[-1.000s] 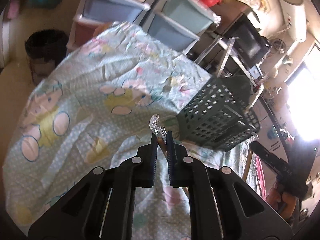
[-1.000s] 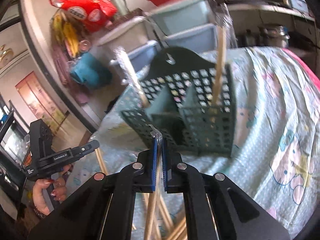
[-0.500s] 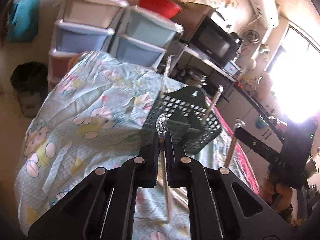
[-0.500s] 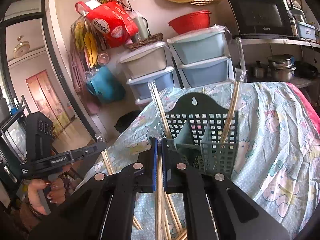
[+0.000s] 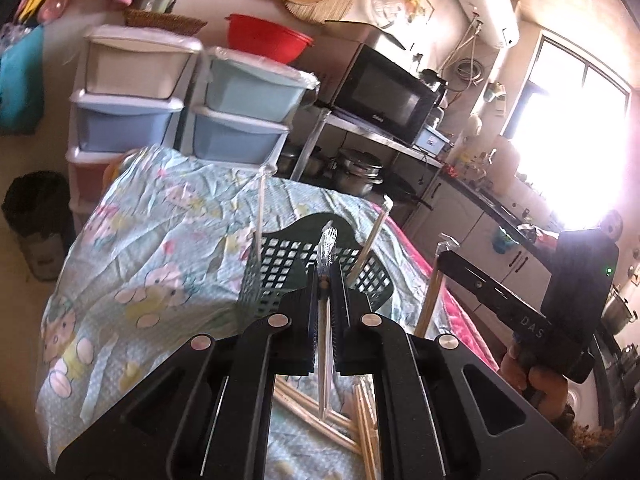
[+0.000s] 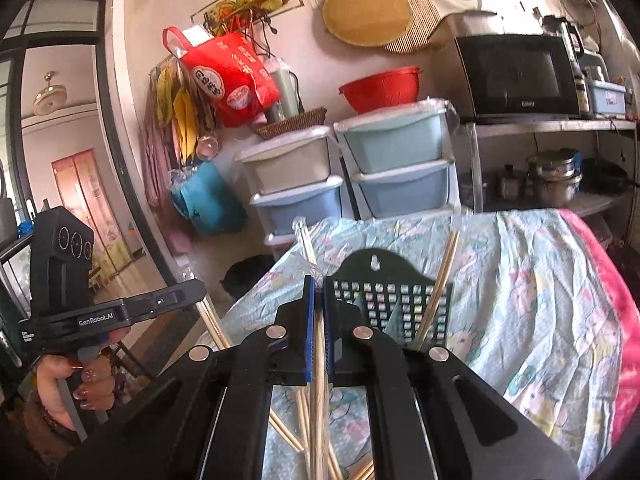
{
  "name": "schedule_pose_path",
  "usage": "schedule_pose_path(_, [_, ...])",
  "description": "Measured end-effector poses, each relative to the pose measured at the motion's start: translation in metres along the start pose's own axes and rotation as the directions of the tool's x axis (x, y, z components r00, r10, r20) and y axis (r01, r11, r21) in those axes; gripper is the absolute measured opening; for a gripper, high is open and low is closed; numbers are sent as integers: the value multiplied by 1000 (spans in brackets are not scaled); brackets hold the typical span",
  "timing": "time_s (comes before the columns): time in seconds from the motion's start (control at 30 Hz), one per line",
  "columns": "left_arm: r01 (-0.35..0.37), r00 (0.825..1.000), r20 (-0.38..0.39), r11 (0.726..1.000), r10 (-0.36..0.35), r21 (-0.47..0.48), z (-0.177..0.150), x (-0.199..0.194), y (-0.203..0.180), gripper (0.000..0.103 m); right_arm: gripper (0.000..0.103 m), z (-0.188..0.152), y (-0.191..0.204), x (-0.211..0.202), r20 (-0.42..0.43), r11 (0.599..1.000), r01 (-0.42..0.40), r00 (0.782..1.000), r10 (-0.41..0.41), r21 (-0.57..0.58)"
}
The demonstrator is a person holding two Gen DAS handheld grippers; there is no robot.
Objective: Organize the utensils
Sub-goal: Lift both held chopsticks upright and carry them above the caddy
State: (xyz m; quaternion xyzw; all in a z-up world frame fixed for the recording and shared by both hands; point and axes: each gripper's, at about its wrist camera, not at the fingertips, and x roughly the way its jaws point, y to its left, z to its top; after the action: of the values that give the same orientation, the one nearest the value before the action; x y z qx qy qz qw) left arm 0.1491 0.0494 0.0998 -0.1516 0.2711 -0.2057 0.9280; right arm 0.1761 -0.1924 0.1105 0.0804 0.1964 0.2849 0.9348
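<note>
Both tongs grip wrapped chopsticks, seemingly above basket.

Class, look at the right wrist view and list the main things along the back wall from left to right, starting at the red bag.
red bag → wicker basket → red bowl → microwave

perforated plastic caddy, wrinkled cloth

Wrapped chopsticks upright before dark green slotted basket.
</note>
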Motion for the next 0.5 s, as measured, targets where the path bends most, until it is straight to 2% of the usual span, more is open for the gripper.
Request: schedule_pose_path(0.5, [10,996,85,999,-14,44,47,-5,-19,3,4,49,3,-1,128,995,54,991,-43,-83])
